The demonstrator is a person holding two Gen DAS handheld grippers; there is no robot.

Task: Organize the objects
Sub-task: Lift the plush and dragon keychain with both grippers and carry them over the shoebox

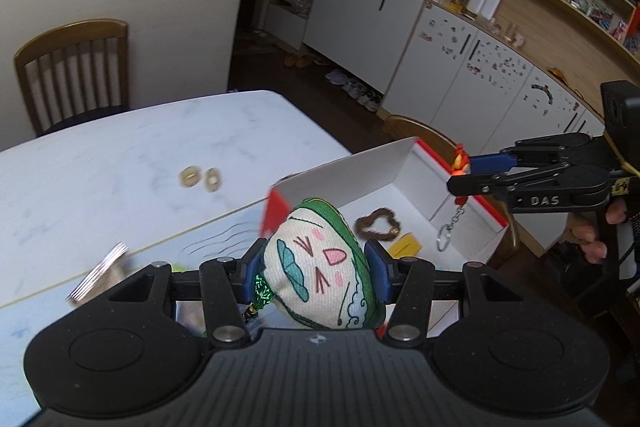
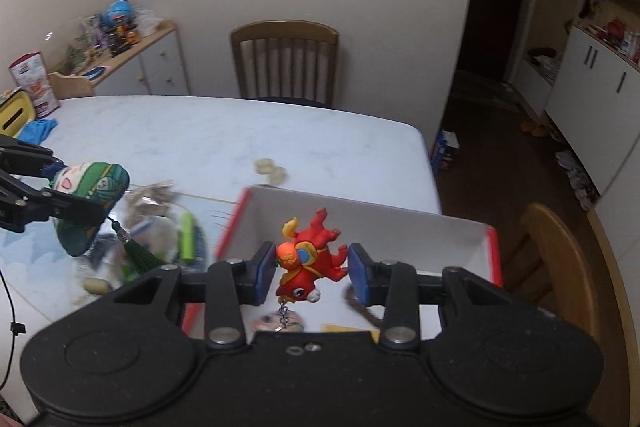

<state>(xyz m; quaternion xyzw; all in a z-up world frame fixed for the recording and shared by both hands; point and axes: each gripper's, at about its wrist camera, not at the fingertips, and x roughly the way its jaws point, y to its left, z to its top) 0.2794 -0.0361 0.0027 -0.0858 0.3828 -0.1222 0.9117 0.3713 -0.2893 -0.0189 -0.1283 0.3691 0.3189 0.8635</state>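
A white marbled desk (image 2: 224,139) carries a red-edged white box (image 2: 400,227). Beside it, a green-and-cream stuffed face charm (image 1: 320,267) is clamped in the left claw (image 1: 316,267). Above the box, a red horse keychain (image 2: 312,263) is gripped by the right claw (image 2: 312,267).

Box (image 1: 384,167) at table (image 1: 120,155) edge, hair tie (image 1: 378,225) inside, two beads (image 1: 200,178) beyond, chair (image 2: 286,63) behind.

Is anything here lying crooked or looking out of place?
Yes: the red figure keychain hangs upside down in the right gripper, its ring dangling over the white box.
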